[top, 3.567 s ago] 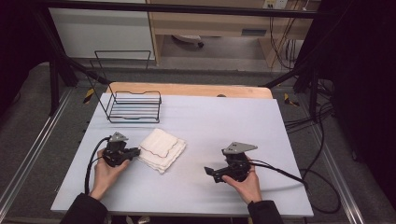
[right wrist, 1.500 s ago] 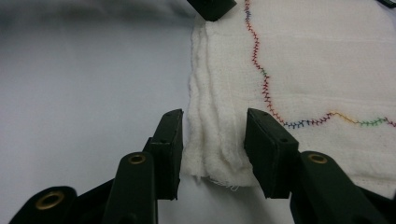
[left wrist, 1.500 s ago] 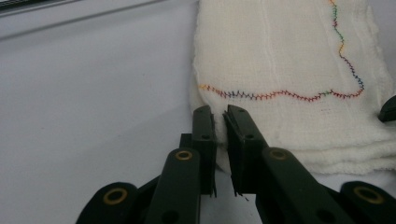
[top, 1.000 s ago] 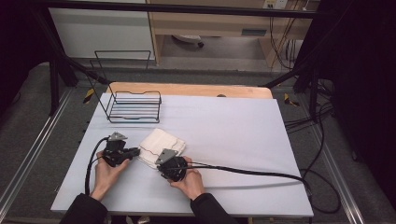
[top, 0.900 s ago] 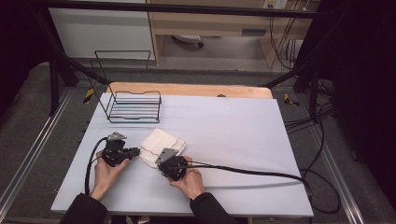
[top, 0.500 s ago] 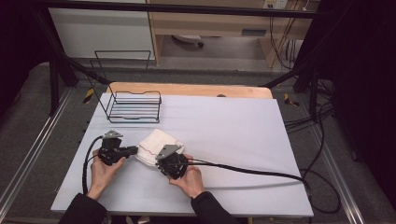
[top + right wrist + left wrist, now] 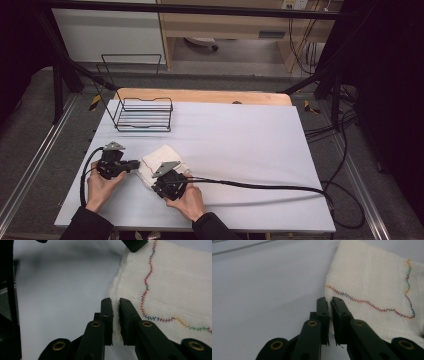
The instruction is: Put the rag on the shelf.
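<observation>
A folded white cloth (image 7: pixel 162 156) with multicoloured zigzag stitching lies near the front left of the grey table (image 7: pixel 240 135). My left gripper (image 7: pixel 136 164) reaches it from the left and is shut on its left edge; in the left gripper view the jaws (image 7: pixel 329 307) pinch the hem of the cloth (image 7: pixel 374 282). My right gripper (image 7: pixel 154 181) comes in from the near side. Its jaws (image 7: pixel 115 307) have just eased open a little after closing, with the edge of the cloth (image 7: pixel 180 285) still pressed between the pads.
A black wire basket (image 7: pixel 142 112) stands at the back left of the table. A wooden board (image 7: pixel 200 96) runs along the far edge. The right gripper's black cable (image 7: pixel 260 186) trails across the table to the right.
The right hand has come from the table's right side to the cloth's near edge. Over the last second both grippers and the cloth's gripped edge shifted slightly left and away.
</observation>
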{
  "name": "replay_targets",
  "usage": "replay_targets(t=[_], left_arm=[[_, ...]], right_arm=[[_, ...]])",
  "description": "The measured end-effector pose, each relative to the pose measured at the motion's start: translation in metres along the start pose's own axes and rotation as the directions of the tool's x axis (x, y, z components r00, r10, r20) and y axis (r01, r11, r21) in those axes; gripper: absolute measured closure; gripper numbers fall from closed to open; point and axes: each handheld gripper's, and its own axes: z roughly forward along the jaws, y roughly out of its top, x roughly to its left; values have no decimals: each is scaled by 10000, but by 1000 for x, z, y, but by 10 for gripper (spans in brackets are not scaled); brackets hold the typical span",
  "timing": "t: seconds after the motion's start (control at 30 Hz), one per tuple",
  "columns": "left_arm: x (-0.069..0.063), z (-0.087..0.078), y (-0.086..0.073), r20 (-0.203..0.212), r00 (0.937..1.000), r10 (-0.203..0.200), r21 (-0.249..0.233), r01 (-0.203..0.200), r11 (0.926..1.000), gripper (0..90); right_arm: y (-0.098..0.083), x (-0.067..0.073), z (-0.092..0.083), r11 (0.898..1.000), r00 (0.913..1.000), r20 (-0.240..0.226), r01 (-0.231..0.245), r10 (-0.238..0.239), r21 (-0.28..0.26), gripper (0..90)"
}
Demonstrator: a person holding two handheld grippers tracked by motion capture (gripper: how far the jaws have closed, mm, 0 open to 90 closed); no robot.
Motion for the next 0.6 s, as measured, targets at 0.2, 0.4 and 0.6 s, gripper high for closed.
replay_targets(t=[0.2,0.4,0.6], left_arm=[[1,2,-2,-63,9999,138,0,-138,9999,842],[1,3,-4,-90,9997,230,-64,-230,9997,839],[1,4,-5,-102,9997,219,-126,-220,9997,836]], right_arm=[[8,-17,-15,9985,9994,330,-95,113,-546,567],[5,-67,-37,9939,9804,1673,-966,1042,-529,504],[-13,-87,-30,9873,9738,1648,-1586,1567,-14,571]])
